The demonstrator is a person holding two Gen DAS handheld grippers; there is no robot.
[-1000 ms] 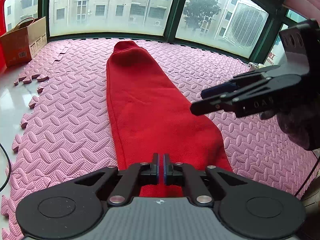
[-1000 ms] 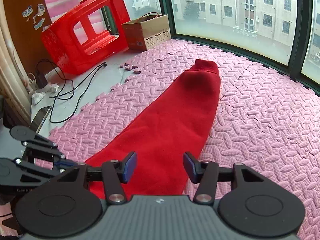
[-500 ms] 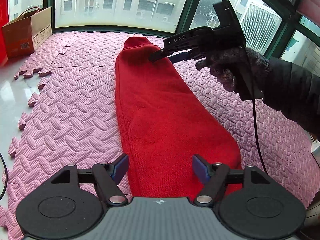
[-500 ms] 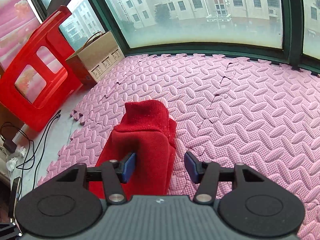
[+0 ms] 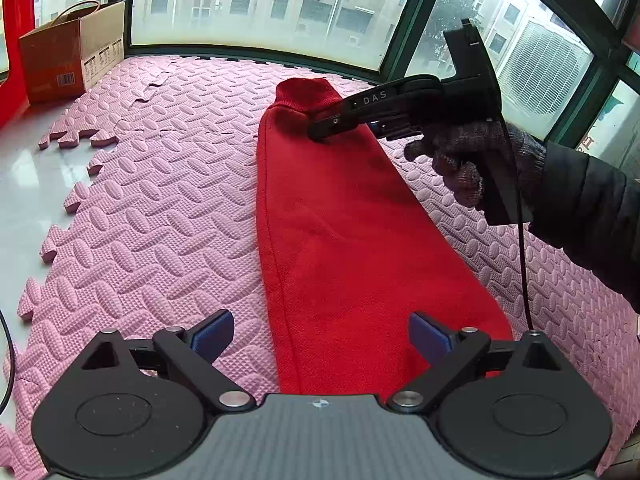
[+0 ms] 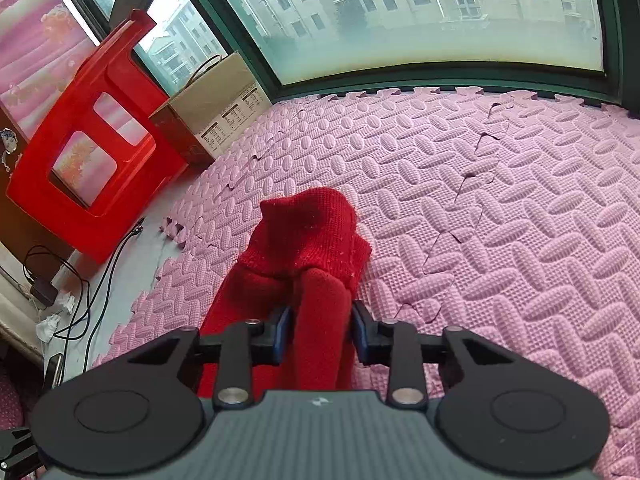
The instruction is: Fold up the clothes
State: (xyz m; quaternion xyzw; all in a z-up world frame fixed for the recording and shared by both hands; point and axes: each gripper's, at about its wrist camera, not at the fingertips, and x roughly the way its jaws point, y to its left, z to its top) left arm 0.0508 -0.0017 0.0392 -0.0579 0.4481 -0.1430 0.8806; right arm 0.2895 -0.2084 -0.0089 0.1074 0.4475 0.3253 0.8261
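Note:
A long red garment (image 5: 344, 240), folded into a narrow strip, lies on the pink foam mat (image 5: 152, 216) and runs away from me toward the window. My left gripper (image 5: 320, 334) is open, its blue pads (image 5: 208, 334) on either side of the near end. My right gripper (image 5: 320, 130) is at the far end by the ribbed cuff (image 5: 306, 90). In the right wrist view it (image 6: 319, 334) is shut on a raised fold of the red cloth (image 6: 320, 312) just behind the cuff (image 6: 308, 228).
A cardboard box (image 5: 72, 60) stands at the far left by the window. A red plastic stool (image 6: 88, 148) lies tipped beside it, with cables (image 6: 80, 280) on the bare floor. The mat's jagged edge (image 5: 72, 200) runs along the left.
My left gripper opened and let go of the near end. My right gripper travelled to the far cuff end and closed on a fold of cloth.

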